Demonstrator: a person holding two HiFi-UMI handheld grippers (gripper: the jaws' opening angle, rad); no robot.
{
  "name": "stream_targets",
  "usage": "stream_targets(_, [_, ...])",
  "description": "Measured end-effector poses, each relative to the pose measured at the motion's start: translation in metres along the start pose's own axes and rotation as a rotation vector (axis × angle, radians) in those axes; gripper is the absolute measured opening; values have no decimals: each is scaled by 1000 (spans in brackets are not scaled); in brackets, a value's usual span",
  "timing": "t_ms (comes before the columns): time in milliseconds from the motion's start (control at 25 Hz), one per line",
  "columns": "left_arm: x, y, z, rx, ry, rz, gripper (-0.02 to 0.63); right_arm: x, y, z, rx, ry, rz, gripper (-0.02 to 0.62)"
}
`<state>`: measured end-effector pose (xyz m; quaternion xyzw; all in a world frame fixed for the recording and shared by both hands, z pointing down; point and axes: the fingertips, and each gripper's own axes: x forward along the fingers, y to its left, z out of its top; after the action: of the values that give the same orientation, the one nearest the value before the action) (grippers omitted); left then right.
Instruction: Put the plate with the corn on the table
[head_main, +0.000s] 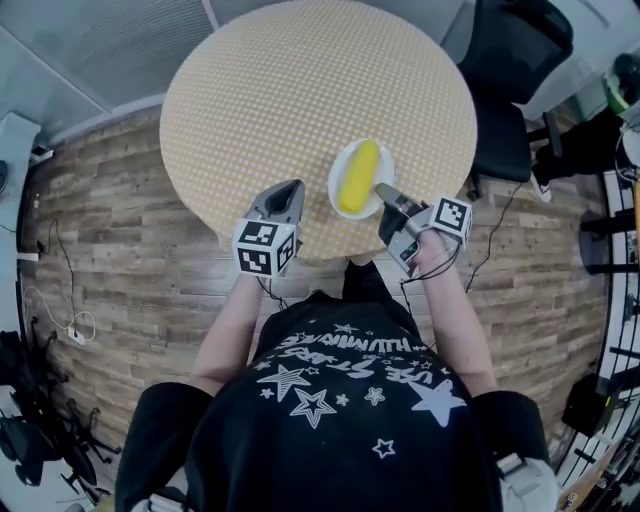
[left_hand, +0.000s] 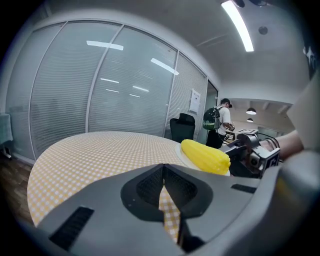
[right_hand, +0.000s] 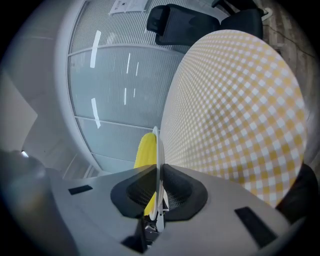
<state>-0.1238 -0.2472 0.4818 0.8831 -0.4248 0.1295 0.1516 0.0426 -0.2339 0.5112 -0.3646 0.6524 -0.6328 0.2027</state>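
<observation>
A yellow corn cob (head_main: 359, 176) lies on a small white plate (head_main: 339, 168) near the front edge of the round checked table (head_main: 280, 100). My right gripper (head_main: 388, 197) is shut on the plate's near right rim; in the right gripper view the plate (right_hand: 159, 150) stands edge-on between the jaws with the corn (right_hand: 146, 150) on its left. My left gripper (head_main: 285, 198) is shut with nothing in it, just left of the plate over the table's edge. In the left gripper view the corn (left_hand: 205, 155) and plate (left_hand: 186, 156) sit to the right, beside the right gripper (left_hand: 239, 148).
A black office chair (head_main: 505, 90) stands right of the table. Wooden floor (head_main: 110, 250) with cables surrounds it. A glass partition with blinds (left_hand: 100, 95) runs behind the table, and a person with a backpack (left_hand: 218, 120) stands far off.
</observation>
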Motion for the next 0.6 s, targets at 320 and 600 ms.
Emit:
stream_targets(320, [60, 15, 25, -19, 5, 49, 8, 35, -1, 61, -20, 78, 9, 40])
stream_targets(600, [106, 21, 35, -34, 31, 81, 8, 54, -10, 109, -23, 124, 2, 40])
